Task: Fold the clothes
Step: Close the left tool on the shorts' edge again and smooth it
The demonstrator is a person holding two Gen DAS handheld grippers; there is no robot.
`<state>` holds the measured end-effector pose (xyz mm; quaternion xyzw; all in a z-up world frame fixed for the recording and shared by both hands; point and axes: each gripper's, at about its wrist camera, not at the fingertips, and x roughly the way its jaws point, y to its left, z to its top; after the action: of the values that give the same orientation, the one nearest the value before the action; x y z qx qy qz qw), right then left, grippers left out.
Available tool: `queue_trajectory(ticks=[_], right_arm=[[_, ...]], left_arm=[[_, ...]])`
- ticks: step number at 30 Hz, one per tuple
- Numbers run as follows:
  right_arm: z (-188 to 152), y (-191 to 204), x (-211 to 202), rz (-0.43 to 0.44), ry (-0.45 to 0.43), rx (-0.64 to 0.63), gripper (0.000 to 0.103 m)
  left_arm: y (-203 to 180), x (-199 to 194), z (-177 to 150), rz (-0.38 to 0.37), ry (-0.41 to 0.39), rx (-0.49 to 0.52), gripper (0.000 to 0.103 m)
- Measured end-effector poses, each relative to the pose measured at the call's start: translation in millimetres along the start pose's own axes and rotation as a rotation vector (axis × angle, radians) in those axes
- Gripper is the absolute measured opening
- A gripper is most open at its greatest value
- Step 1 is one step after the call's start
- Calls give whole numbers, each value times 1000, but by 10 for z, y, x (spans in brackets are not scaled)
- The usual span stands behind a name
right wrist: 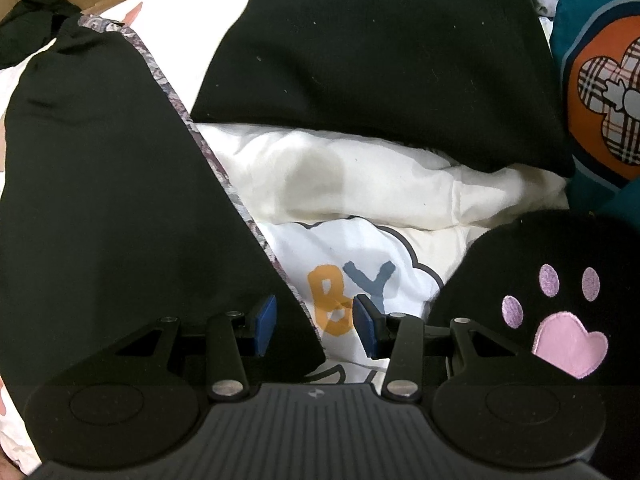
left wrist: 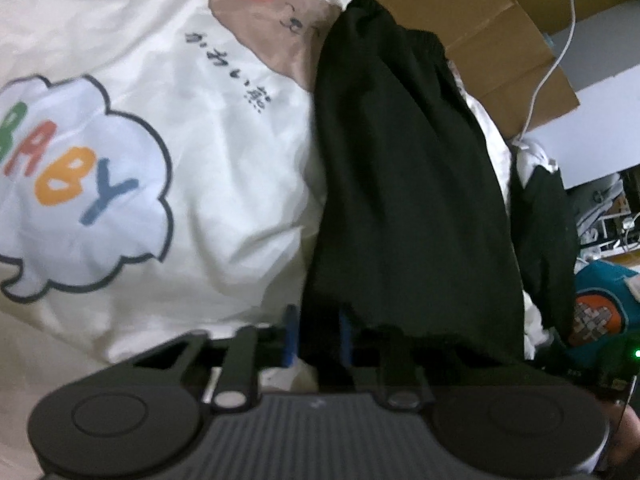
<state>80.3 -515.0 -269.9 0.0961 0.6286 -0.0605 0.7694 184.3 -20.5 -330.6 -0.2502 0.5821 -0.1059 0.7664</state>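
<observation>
A black garment (left wrist: 404, 184) lies lengthwise on a white printed sheet (left wrist: 168, 140), its gathered waistband at the far end. My left gripper (left wrist: 318, 338) is shut on the near edge of this garment, which drapes over the blue pads. In the right wrist view the same black garment (right wrist: 104, 200), with a patterned trim along its edge, fills the left side. My right gripper (right wrist: 316, 326) is open, with its left pad (right wrist: 265, 324) at the garment's edge and its right pad (right wrist: 367, 326) over the sheet (right wrist: 380, 184).
Another black garment (right wrist: 372, 60) lies further back on the sheet. A black piece with a pink paw print (right wrist: 560, 312) sits at the right. A teal item with an orange patch (right wrist: 600, 92) lies at the far right. Cardboard (left wrist: 500, 40) and a white cable (left wrist: 560, 52) are behind.
</observation>
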Motion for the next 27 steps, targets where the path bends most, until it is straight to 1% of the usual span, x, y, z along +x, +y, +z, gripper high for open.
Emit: queue_trajectory(ticks=[2, 3, 5, 7, 9, 13, 14, 15, 16, 19, 27], right_arm=[[-5, 0, 21, 7, 3, -1, 47], [-9, 6, 37, 14, 7, -7, 47], [-25, 31, 91, 10, 24, -29, 47], [-39, 46, 143, 3, 38, -40, 47], [-55, 42, 194, 6, 45, -25, 47], [-66, 67, 233, 1, 51, -18, 47], [-61, 81, 230, 0, 51, -20, 47], [-56, 92, 224, 0, 49, -22, 47], [-54, 99, 217, 2, 47, -22, 47], [-52, 129, 186, 10, 38, -22, 47], [-42, 203, 138, 19, 34, -33, 47]], left_arm=[[37, -17, 2, 31, -6, 6, 10], [56, -24, 9, 38, -12, 6, 6], [92, -58, 23, 45, -27, 10, 2], [122, -108, 33, 49, -39, 15, 0], [184, -190, 38, 94, -54, 18, 0], [333, -285, 15, 81, -47, -15, 1], [348, -300, 4, 75, -44, -25, 4], [364, -316, -7, 70, -41, -36, 10], [355, -319, -11, 67, -45, -40, 12], [308, -318, -19, 31, -51, -31, 14], [149, -142, -9, 31, -29, -13, 14]])
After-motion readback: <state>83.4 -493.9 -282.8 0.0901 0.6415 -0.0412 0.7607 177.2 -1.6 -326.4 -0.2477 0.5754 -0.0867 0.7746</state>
